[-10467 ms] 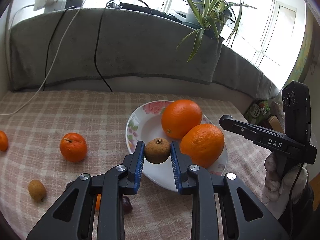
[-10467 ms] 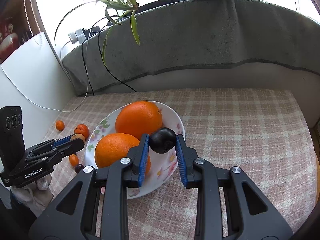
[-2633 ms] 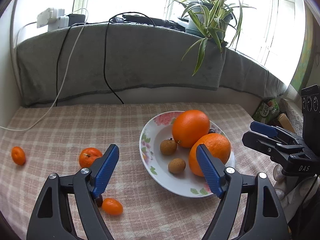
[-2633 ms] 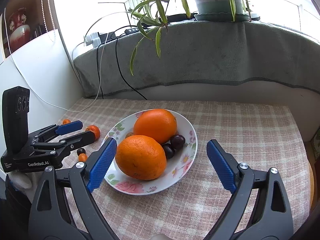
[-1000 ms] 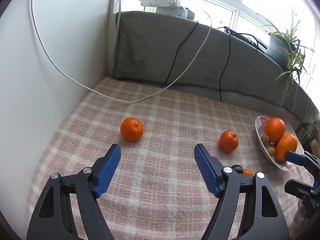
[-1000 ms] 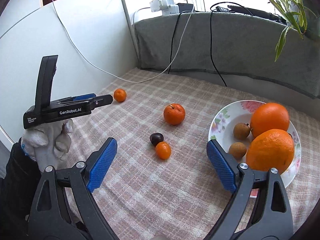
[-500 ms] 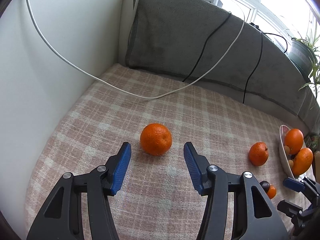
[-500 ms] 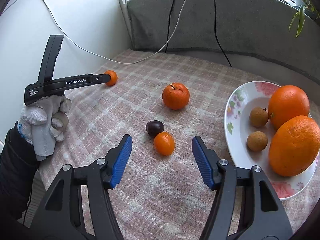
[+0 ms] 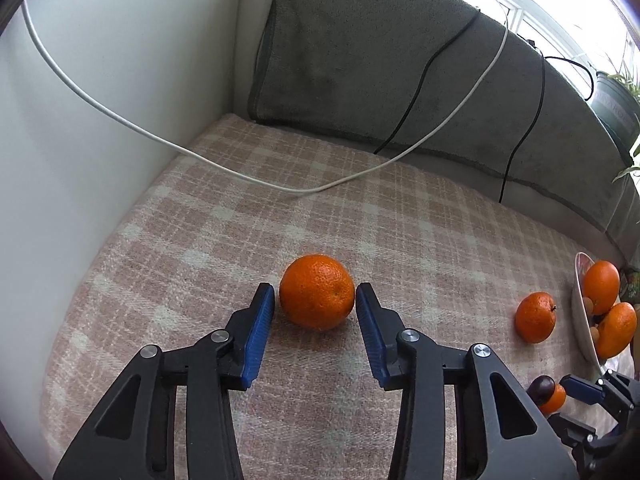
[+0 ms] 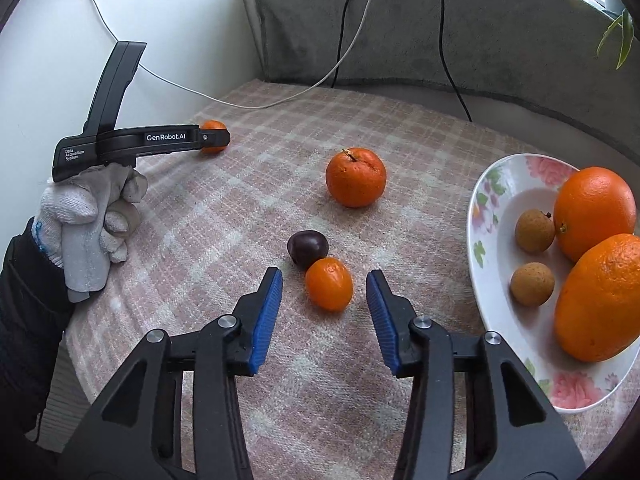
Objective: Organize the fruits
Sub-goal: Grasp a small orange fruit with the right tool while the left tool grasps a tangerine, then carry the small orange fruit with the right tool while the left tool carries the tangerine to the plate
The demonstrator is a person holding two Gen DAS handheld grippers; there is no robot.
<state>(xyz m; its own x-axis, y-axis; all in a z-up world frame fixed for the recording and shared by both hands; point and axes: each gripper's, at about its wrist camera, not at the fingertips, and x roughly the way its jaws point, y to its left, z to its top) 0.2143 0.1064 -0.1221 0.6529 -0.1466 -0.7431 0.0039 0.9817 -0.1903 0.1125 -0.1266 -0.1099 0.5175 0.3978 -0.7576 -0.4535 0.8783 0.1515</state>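
So far we count the plate partly filled and four fruits loose on the desk.

Through the left wrist camera, our left hand-held gripper (image 9: 315,300) is closing around a small mandarin (image 9: 317,291) at the centre of the frame. The blue pads flank it on both sides; the right pad looks at or very near the peel and the left shows a thin gap, so we judge it not yet gripped. A white wall (image 9: 100,120) runs down the left of the frame quite near this fruit, and a white cable (image 9: 248,178) sags across the cloth above it, well clear. Open checked cloth stretches toward the right edge, where a second mandarin (image 9: 535,318) sits just beside the plate (image 9: 580,320).

Through the right wrist camera, our right hand-held gripper (image 10: 324,292) is closing too, with a kumquat (image 10: 329,284) between its pads but clear gaps on both sides, so nothing is held. A dark plum (image 10: 307,248) touches the kumquat from above, which we think may get nudged. The flowered plate at the right edge holds two oranges (image 10: 594,208) and two brown longans (image 10: 534,230), with bare room in its lower part. The path from the kumquat to the rim looks unobstructed.
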